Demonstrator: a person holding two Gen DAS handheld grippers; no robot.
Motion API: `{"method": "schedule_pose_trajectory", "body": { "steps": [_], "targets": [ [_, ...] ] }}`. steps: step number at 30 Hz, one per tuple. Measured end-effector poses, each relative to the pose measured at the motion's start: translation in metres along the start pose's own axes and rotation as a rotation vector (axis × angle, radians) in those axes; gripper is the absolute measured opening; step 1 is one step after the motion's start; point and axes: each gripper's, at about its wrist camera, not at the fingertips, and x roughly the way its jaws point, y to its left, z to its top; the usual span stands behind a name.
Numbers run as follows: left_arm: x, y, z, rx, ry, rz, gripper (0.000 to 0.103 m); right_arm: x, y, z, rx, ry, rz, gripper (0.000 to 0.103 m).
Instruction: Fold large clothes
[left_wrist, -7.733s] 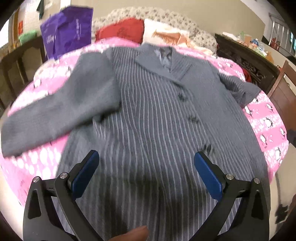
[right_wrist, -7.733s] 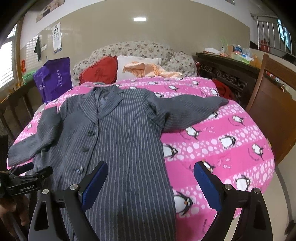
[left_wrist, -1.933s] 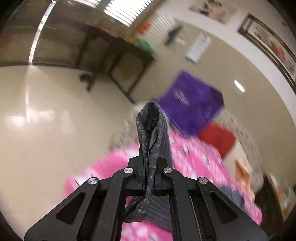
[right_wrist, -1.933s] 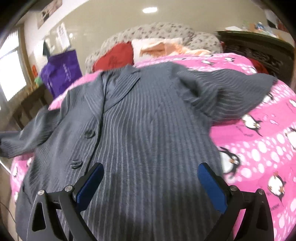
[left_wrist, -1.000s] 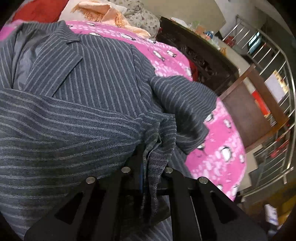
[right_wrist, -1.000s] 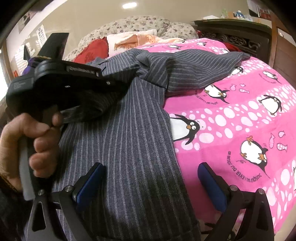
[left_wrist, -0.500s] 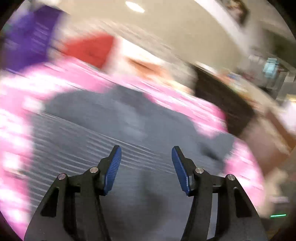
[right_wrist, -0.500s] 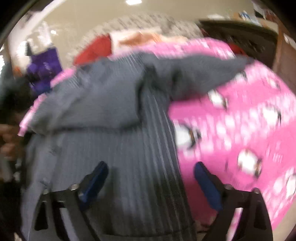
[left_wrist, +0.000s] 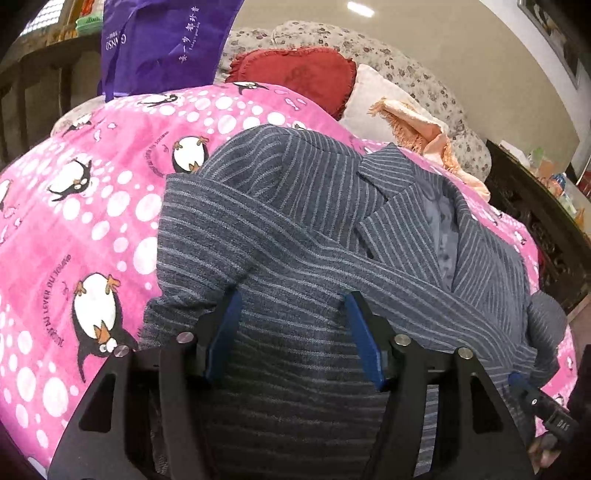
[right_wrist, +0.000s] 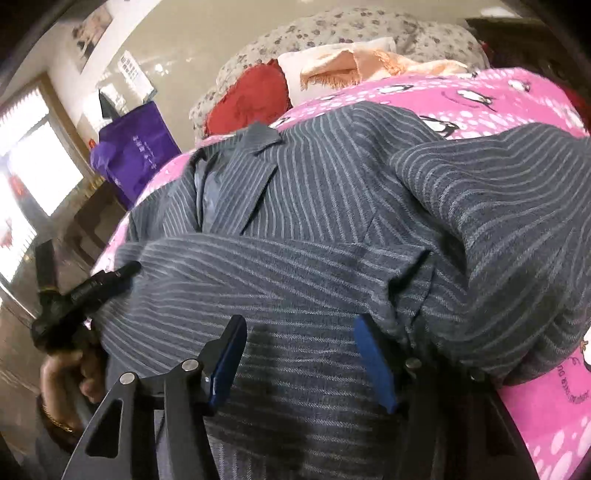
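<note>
A grey pinstriped coat (left_wrist: 317, 229) lies on the pink penguin bedspread (left_wrist: 92, 206). Its left sleeve (left_wrist: 258, 258) is folded across the chest. In the right wrist view the coat (right_wrist: 332, 206) fills the frame, with the right sleeve (right_wrist: 517, 221) bunched at the right. My left gripper (left_wrist: 291, 332) is open and empty just above the folded sleeve. My right gripper (right_wrist: 299, 362) is open over the sleeve cuff, holding nothing. The left gripper also shows in the right wrist view (right_wrist: 85, 291), held in a hand.
A purple bag (left_wrist: 162, 40) stands at the far left of the bed. A red cushion (left_wrist: 295, 77), a white pillow with an orange cloth (left_wrist: 402, 118) and a floral headboard (left_wrist: 424, 85) are at the back. Dark wooden furniture (left_wrist: 546, 221) stands to the right.
My left gripper carried the left sleeve across the chest, let go of it and now hovers open. My right gripper has moved closer over the coat, towards the right sleeve.
</note>
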Motion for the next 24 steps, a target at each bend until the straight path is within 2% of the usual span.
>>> {"method": "schedule_pose_trajectory", "body": {
  "steps": [2, 4, 6, 7, 8, 9, 11, 13, 14, 16, 17, 19, 22, 23, 24],
  "targets": [
    [-0.001, -0.004, -0.002, 0.003, 0.000, -0.017, 0.068, 0.001, 0.003, -0.003, -0.036, 0.020, 0.032, 0.077],
    [-0.001, -0.003, -0.003, 0.001, 0.000, -0.031, 0.071, -0.010, 0.007, -0.001, -0.077, 0.045, 0.021, 0.065],
    [-0.001, -0.002, -0.003, -0.009, 0.000, -0.043, 0.071, -0.051, -0.006, 0.014, -0.080, -0.064, 0.010, 0.065],
    [-0.001, -0.001, -0.003, -0.014, 0.000, -0.048, 0.071, -0.075, -0.020, 0.023, -0.065, -0.146, -0.015, 0.068],
    [-0.001, -0.001, -0.003, -0.016, -0.001, -0.050, 0.072, -0.095, -0.036, 0.029, -0.043, -0.204, -0.059, 0.082],
    [0.000, -0.001, -0.003, -0.017, 0.000, -0.054, 0.075, -0.117, -0.065, 0.041, -0.005, -0.254, -0.142, 0.089],
    [0.001, -0.003, -0.001, -0.011, 0.001, -0.057, 0.077, -0.143, -0.126, 0.058, 0.088, -0.278, -0.249, 0.089],
    [0.002, -0.005, -0.001, -0.003, 0.004, -0.045, 0.077, -0.162, -0.193, 0.065, 0.245, -0.304, -0.320, 0.083],
    [0.002, -0.005, -0.001, -0.001, 0.004, -0.042, 0.077, -0.170, -0.227, 0.065, 0.335, -0.310, -0.321, 0.073],
    [0.002, -0.005, -0.001, -0.005, 0.003, -0.045, 0.077, -0.175, -0.285, 0.061, 0.514, -0.316, -0.238, 0.068],
    [0.002, -0.004, -0.001, -0.010, 0.002, -0.048, 0.077, -0.174, -0.300, 0.060, 0.551, -0.325, -0.182, 0.062],
    [0.003, -0.004, 0.000, -0.015, 0.000, -0.051, 0.077, -0.171, -0.309, 0.065, 0.553, -0.348, -0.138, 0.062],
    [0.004, -0.004, 0.001, -0.019, -0.001, -0.055, 0.077, -0.153, -0.307, 0.079, 0.511, -0.315, -0.191, 0.054],
    [0.004, -0.004, 0.001, -0.021, -0.002, -0.056, 0.077, -0.147, -0.305, 0.083, 0.495, -0.295, -0.228, 0.038],
    [0.004, -0.004, 0.001, -0.023, -0.002, -0.059, 0.077, -0.142, -0.303, 0.087, 0.486, -0.280, -0.250, 0.008]
  ]
}}
